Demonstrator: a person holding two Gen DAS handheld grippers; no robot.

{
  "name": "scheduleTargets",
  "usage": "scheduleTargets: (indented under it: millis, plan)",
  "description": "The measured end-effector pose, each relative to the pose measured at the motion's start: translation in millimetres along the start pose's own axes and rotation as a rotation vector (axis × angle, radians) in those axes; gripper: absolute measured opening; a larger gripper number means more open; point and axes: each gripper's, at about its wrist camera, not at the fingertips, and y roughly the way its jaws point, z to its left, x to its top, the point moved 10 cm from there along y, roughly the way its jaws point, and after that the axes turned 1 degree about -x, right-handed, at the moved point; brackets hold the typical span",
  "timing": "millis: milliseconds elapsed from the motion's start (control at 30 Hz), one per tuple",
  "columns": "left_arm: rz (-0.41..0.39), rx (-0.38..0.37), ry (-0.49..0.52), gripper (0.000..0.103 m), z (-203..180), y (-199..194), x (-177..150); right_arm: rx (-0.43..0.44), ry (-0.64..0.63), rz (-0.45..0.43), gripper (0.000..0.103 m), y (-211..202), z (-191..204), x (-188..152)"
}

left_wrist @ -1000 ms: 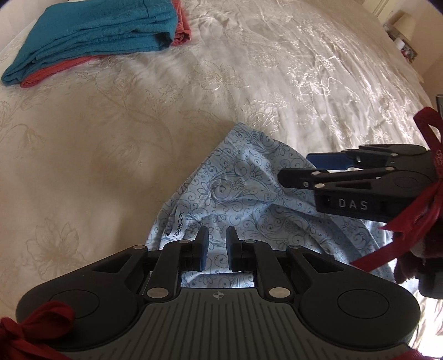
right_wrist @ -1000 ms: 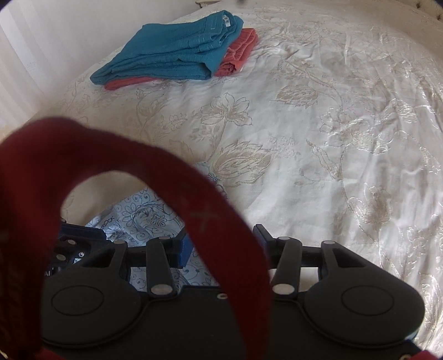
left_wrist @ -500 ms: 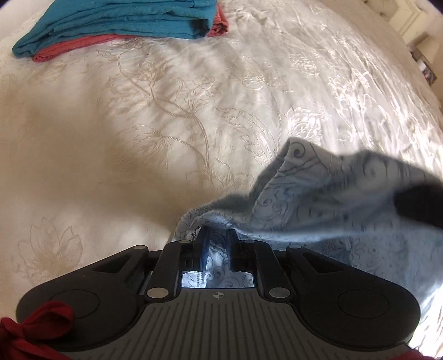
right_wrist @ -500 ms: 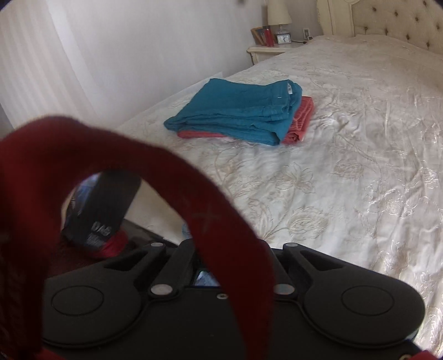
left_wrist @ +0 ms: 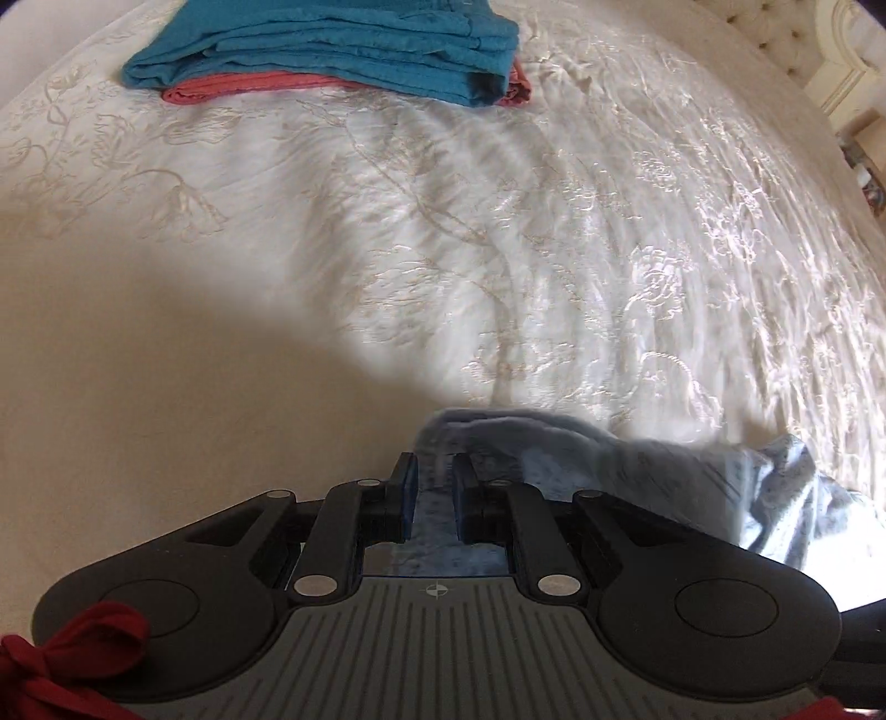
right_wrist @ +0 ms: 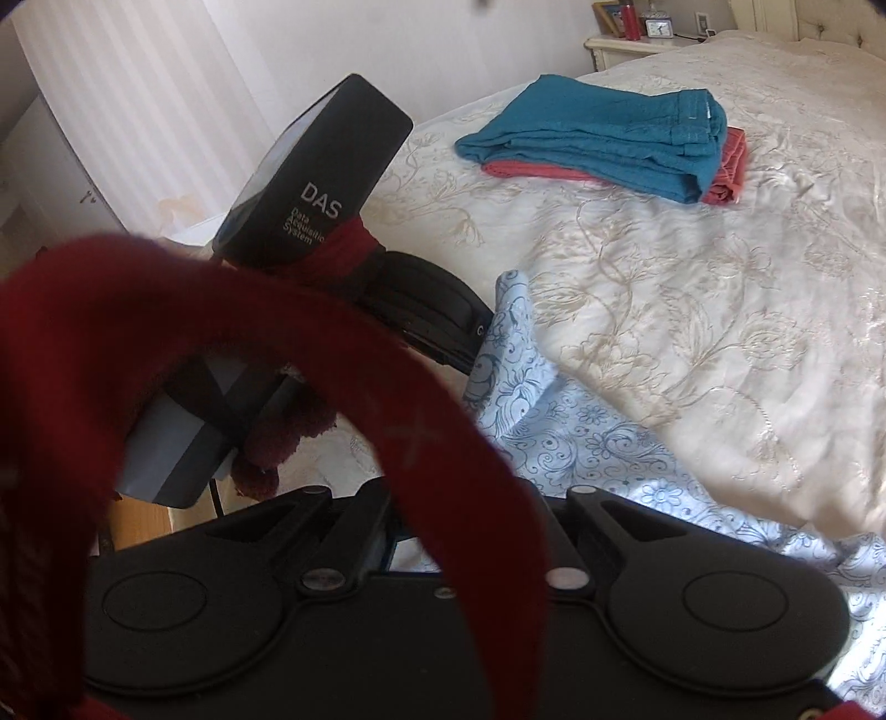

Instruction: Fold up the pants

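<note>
Lettering "DAS Data Acquisition System" marks left gripper, clamped on light-blue patterned pants lying on bedspread; right gripper pinched together, fingertips hidden by red strap.

A home bedroom: a wide bed under a cream floral-embroidered bedspread, a tufted cream headboard, and a pale bedside nightstand carrying a small clock and a framed picture against white walls.

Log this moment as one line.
step: lifting pants off bed | left gripper: shut on light blue pants | right gripper: shut, jaws hidden by red strap | folded teal pants: stacked behind
</note>
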Motion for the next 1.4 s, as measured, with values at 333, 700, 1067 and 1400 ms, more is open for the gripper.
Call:
scheduleTargets:
  millis: [333, 700, 1067, 1400]
  plan:
    - [-0.061, 0.015, -0.099, 0.013, 33, -30, 11, -0.066, -0.167, 0.094, 0.018, 35, 21, -21]
    - [-0.078, -0.169, -0.053, 0.013, -21, -53, 20, -0.066, -0.321, 0.075, 0.044, 27, 55, -23]
    - [0.131, -0.092, -0.002, 0.013, -19, 5, -45, -0.171, -0.124, 0.045, 0.044, -31, -13, -26]
    - [0.158, -0.049, -0.041, 0.013, -14, 15, -54, -0.46, 0.088, 0.038, 0.044, -78, -161, -11]
